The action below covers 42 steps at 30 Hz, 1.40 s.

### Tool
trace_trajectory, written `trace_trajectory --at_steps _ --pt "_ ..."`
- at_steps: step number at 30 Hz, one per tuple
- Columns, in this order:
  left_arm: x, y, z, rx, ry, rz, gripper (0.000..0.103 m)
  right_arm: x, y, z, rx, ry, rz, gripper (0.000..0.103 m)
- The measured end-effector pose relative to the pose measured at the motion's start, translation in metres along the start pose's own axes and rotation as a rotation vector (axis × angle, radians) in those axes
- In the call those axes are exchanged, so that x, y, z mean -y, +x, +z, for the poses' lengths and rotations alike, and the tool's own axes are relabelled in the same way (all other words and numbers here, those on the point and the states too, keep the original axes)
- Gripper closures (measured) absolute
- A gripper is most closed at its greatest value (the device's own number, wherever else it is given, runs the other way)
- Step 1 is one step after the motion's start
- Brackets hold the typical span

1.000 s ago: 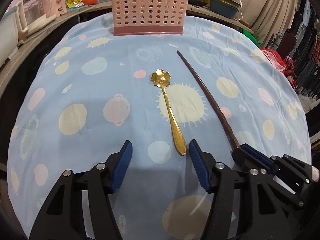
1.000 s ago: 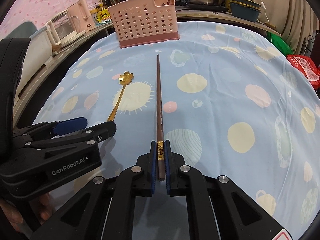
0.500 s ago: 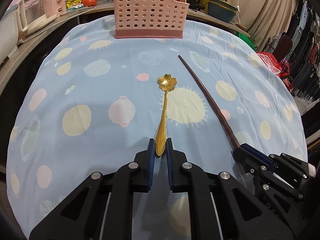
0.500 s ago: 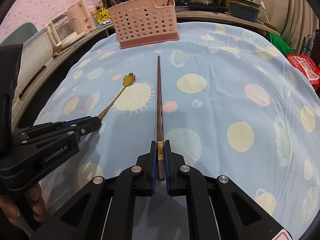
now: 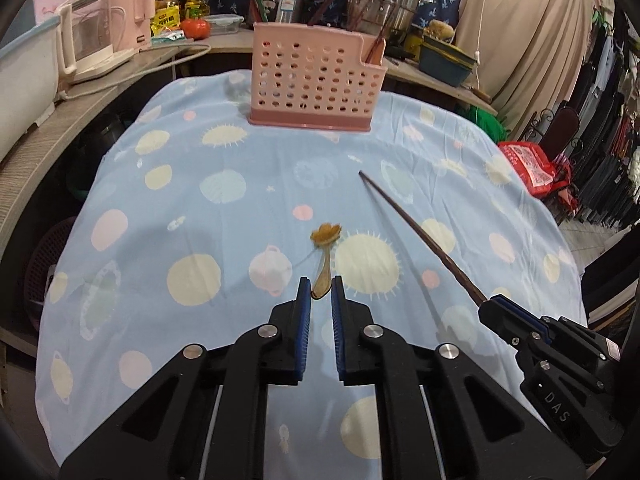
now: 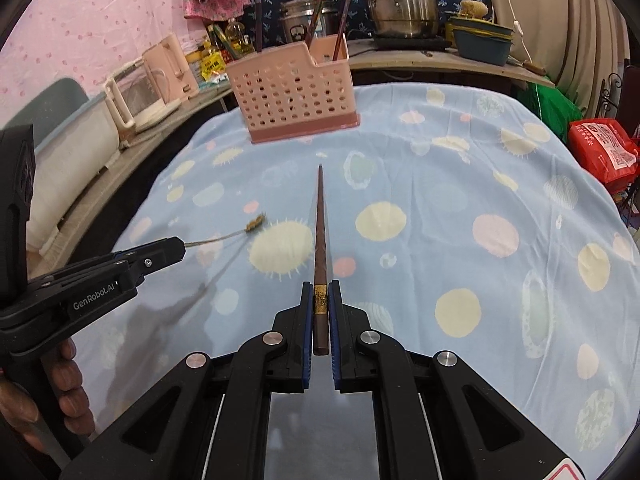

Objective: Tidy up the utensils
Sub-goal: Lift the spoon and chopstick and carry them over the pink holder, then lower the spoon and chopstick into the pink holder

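Note:
My left gripper (image 5: 320, 288) is shut on the handle of a gold spoon (image 5: 325, 248) with a flower-shaped bowl and holds it off the blue patterned cloth (image 5: 200, 208). The spoon also shows in the right wrist view (image 6: 240, 232), sticking out of the left gripper (image 6: 180, 246). My right gripper (image 6: 320, 296) is shut on a long dark brown chopstick (image 6: 320, 224) with a gold band, raised and pointing at the pink perforated utensil basket (image 6: 292, 96). The chopstick (image 5: 416, 228) and the basket (image 5: 316, 80) show in the left wrist view too, with chopsticks standing in the basket.
A counter runs behind the table with a pale kettle (image 5: 92, 44), steel pots (image 6: 400, 0), bottles and a blue tub (image 5: 444, 64). A red bag (image 6: 600, 152) sits off the table's right edge. Clothes hang at the far right.
My left gripper closed on the gold spoon's handle and lifted it off the cloth. My right gripper raised the chopstick off the cloth. Both moved up and toward the basket.

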State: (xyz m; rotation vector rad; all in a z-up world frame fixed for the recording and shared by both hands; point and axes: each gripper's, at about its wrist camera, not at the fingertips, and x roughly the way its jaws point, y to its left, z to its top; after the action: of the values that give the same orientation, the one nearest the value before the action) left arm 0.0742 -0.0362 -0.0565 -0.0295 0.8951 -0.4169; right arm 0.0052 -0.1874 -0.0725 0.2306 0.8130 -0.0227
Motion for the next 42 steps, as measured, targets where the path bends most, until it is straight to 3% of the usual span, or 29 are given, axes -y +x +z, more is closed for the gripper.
trace_trajectory --at_steps 4,6,25,32,42 --pt "0.000 -0.011 0.012 0.032 -0.002 -0.009 0.095 -0.003 -0.013 0.013 0.041 -0.002 0.015 0.096" --pt "0.000 -0.016 0.017 0.045 -0.001 -0.015 0.102 -0.005 -0.018 0.020 0.059 -0.002 0.023 0.096" --pt "0.001 -0.044 0.069 0.144 0.016 -0.026 0.103 -0.012 -0.057 0.085 0.203 -0.003 0.077 0.096" --pt "0.004 -0.055 0.108 0.200 0.034 -0.029 0.103 -0.010 -0.070 0.134 0.273 0.001 0.107 0.096" --pt "0.004 -0.064 0.201 0.324 0.047 -0.032 0.103 -0.014 -0.069 0.225 0.422 -0.006 0.116 0.096"
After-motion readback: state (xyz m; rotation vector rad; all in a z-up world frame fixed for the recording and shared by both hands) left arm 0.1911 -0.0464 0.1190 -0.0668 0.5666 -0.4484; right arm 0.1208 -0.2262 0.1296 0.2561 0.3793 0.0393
